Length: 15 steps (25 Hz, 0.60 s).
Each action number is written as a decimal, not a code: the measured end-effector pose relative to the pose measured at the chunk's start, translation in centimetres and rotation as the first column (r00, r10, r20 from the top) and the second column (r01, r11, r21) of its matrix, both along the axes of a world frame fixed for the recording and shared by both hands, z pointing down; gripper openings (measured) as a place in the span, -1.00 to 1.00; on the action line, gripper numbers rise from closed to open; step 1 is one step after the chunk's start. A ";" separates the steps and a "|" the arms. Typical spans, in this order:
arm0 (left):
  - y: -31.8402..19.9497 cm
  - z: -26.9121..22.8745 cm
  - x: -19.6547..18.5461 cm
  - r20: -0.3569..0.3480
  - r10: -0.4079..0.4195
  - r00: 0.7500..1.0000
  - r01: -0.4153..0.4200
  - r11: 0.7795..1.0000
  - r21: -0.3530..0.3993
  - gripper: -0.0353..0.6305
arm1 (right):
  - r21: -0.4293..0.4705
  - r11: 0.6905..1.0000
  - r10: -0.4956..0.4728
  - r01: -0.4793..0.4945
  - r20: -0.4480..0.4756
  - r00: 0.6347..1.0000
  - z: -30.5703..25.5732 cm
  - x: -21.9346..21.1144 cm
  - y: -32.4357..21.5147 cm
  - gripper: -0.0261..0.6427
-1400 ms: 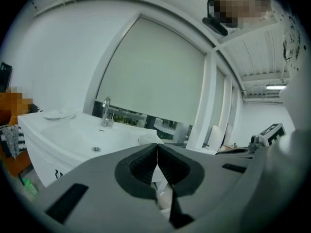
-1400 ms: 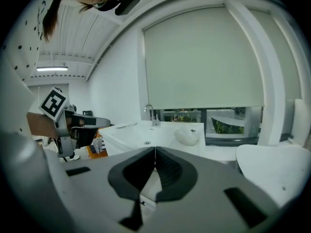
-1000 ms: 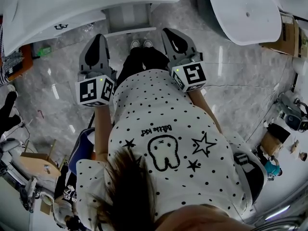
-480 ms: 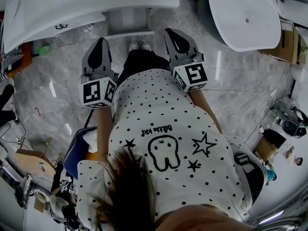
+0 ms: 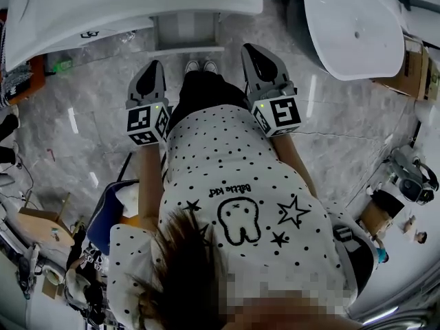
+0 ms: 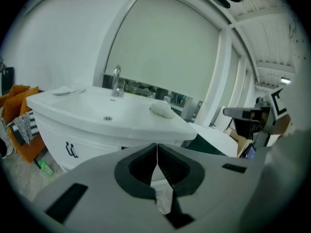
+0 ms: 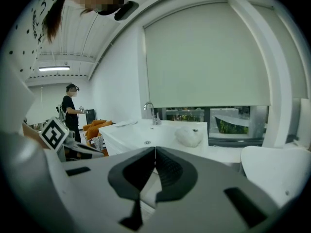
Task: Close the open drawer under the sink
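Drawer (image 5: 187, 31) under the sink (image 5: 103, 5) is still pulled out: a grey box sticking out twd me below the white basin, its front edge just ahead of my shoes (image 5: 200, 66). Change vs a sec ago: the left gripper (image 5: 154, 66) has dropped. Its marker cube looks smaller and lower in the head view, and its tip now sits near the left end of the drawer front, not touching. The right gripper (image 5: 250, 48) has barely shifted and hangs just right of the front, also apart. Both sets of jaws are closed, tips meeting w/ nothing btwn them. So the approach is under way, but no contact yet and the drawer hasn't budged. Closed jaws suit a push; I reckon next is to bring the left tip against the front & shove it straight in under the sink.
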<state>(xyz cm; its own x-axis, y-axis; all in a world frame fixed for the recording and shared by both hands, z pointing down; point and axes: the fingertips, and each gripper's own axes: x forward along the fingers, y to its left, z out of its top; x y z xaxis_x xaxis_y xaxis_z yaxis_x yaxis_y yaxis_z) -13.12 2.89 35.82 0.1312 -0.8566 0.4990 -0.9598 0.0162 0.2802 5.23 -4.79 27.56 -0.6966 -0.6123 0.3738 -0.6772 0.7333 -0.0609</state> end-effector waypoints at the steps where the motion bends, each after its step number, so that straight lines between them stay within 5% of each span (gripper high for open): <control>1: 0.3 1.5 0.3 -0.008 0.017 1.000 -0.018 0.999 -0.031 -0.87 | -0.006 1.000 -0.007 0.007 -0.003 1.000 0.2 -0.1 0.1 -0.88; 9: 1.6 13.5 3.4 -0.048 0.171 0.984 -0.177 0.957 -0.229 -0.85 | -0.075 0.997 -0.017 0.017 0.003 1.000 3.1 -1.1 -0.5 -0.88; 11: 1.8 16.2 4.4 -0.067 0.195 0.979 -0.205 0.943 -0.261 -0.63 | -0.086 0.996 -0.008 0.009 0.007 1.000 3.6 -1.3 -0.5 -0.88; 15: 1.3 20.2 5.9 -0.061 0.194 0.979 -0.204 0.935 -0.291 -0.59 | -0.111 0.994 -0.006 0.008 0.012 1.000 4.6 -1.6 0.1 -0.88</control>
